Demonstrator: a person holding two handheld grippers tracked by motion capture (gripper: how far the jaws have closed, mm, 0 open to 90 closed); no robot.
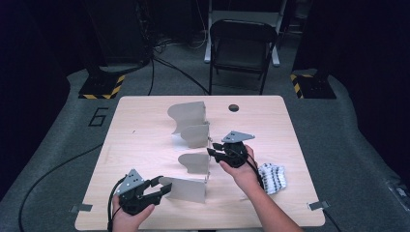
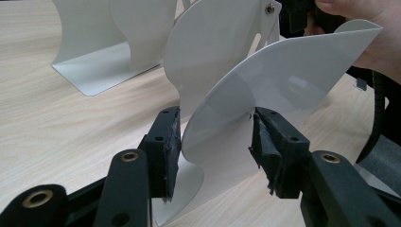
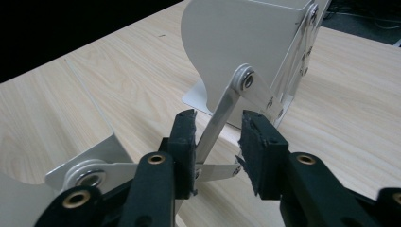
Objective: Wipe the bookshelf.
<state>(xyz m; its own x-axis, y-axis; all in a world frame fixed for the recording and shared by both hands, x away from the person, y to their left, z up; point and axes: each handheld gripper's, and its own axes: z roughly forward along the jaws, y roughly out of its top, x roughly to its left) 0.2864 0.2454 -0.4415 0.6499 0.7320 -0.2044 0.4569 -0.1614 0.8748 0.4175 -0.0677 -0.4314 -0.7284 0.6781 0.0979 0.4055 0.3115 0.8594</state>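
Observation:
A white metal folding rack stands on the wooden table, with several curved plates joined by flat link strips along their right ends. My left gripper straddles the left edge of the nearest plate. Its jaws are apart, and the right pad rests against the plate's face. My right gripper is at the rack's right side, open around a slanted link strip. The left pad is against the strip, and the right pad stands clear of it.
The farther plates stand toward the table's back. A white patterned cloth lies by the right forearm. A round hole is near the table's far edge, and a folding chair stands beyond it.

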